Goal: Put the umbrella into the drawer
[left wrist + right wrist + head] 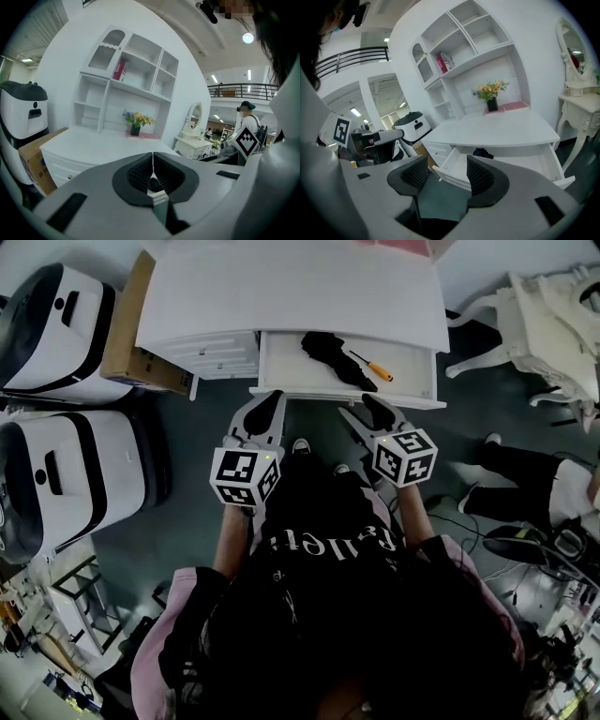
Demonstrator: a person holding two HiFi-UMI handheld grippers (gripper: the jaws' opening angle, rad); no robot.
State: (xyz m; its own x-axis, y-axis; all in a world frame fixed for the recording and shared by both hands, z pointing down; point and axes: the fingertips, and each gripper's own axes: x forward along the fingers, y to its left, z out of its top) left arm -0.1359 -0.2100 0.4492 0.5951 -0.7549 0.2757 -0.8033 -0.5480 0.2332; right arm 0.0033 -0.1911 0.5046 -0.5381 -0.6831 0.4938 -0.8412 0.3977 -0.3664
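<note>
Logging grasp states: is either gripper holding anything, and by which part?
Nothing is held. The left gripper is shut and empty, the right gripper open and empty; the umbrella lies in the drawer.

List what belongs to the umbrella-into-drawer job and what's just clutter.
Job:
- umbrella, black, already lying in the drawer
- drawer, open
- left tool, shut and empty
- right tool, open and empty

Lying about:
- screwdriver, orange handle, in the drawer beside the umbrella
- cardboard box
- flowers on the desktop
</note>
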